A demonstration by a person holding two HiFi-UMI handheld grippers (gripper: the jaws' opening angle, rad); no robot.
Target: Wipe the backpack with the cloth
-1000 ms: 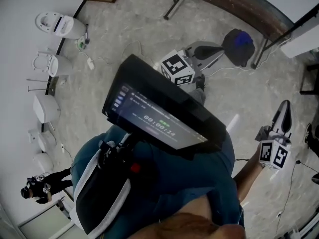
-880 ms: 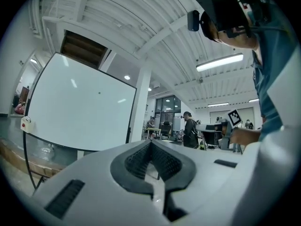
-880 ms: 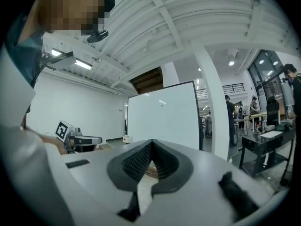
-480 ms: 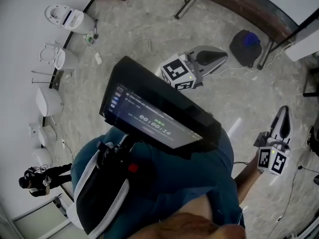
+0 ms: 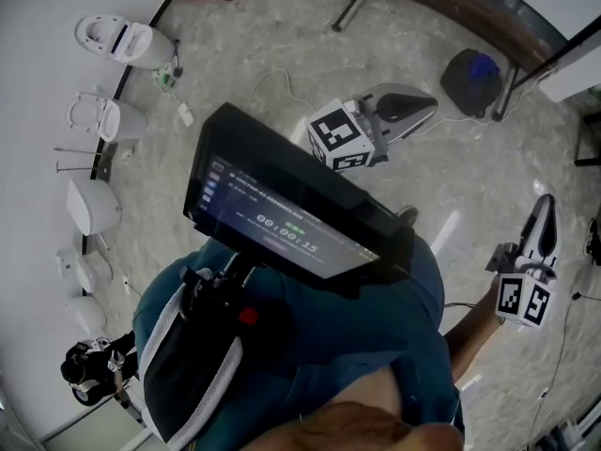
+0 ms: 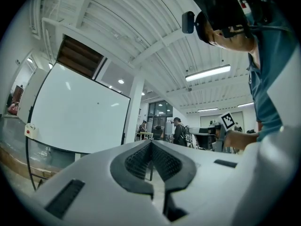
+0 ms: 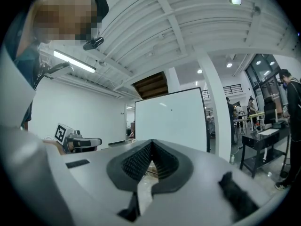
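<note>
A dark bag with a blue patch [image 5: 472, 78], possibly the backpack, lies on the floor under a long table at the upper right. No cloth shows in any view. My left gripper [image 5: 427, 107] is held level in front of the body, pointing toward that bag and well short of it; its jaws meet at the tips [image 6: 151, 143] with nothing between them. My right gripper [image 5: 545, 210] hangs at the right edge of the head view. It is shut and empty too [image 7: 151, 143].
A dark screen [image 5: 282, 219] on the person's chest hides much of the floor. White ceramic fixtures [image 5: 117, 40] line the left wall. A cable and plug [image 5: 183, 111] lie on the stone floor. A whiteboard [image 6: 77, 112] and distant people [image 6: 178, 131] stand ahead.
The person has walked on. The floor has shifted under the view, the dark bag has slid slightly right, and both shut grippers have been carried along, the right one a little higher.
</note>
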